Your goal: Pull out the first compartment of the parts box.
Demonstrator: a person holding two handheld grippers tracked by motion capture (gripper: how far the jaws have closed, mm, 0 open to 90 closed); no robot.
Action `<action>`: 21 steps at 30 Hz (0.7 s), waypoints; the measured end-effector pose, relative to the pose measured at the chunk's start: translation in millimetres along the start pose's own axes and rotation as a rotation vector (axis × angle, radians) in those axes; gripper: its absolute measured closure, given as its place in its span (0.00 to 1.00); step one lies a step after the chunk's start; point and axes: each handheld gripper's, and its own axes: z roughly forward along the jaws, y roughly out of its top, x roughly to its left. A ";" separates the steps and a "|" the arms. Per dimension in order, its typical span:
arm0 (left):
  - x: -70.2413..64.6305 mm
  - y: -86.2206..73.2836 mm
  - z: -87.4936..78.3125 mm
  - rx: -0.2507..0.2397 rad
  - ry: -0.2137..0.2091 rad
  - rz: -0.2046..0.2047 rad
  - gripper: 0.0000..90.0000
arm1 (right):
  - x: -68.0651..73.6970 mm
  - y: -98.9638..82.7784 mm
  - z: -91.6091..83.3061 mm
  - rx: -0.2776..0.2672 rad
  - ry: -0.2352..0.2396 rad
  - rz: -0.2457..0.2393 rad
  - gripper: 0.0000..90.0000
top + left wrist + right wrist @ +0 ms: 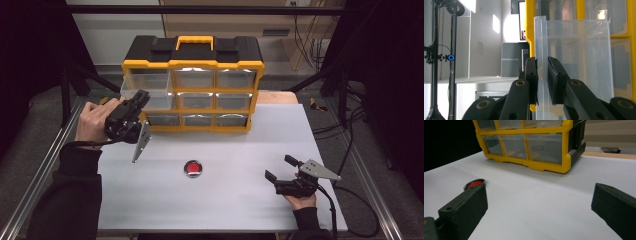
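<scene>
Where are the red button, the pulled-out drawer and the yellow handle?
red button (pixel 193 167), high view, its red top.
pulled-out drawer (pixel 157 100), high view, its clear front wall.
yellow handle (pixel 194 39), high view, its top bar.

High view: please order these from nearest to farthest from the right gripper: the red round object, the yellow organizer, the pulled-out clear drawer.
From the right gripper:
1. Red round object, mid-table, toward the person's left.
2. Yellow organizer, at the table's back.
3. Pulled-out clear drawer, at the organizer's left column, gripped by the left gripper.
</scene>
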 end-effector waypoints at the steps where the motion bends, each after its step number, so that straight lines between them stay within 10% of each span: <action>1: -0.8 -0.2 -0.6 -0.001 0.001 -0.004 0.87 | 0.0 0.0 0.0 -0.002 0.000 0.000 0.01; 21: 0.1 0.5 -3.0 0.008 -0.043 -0.062 0.81 | 0.0 0.0 0.0 -0.001 0.000 0.000 0.01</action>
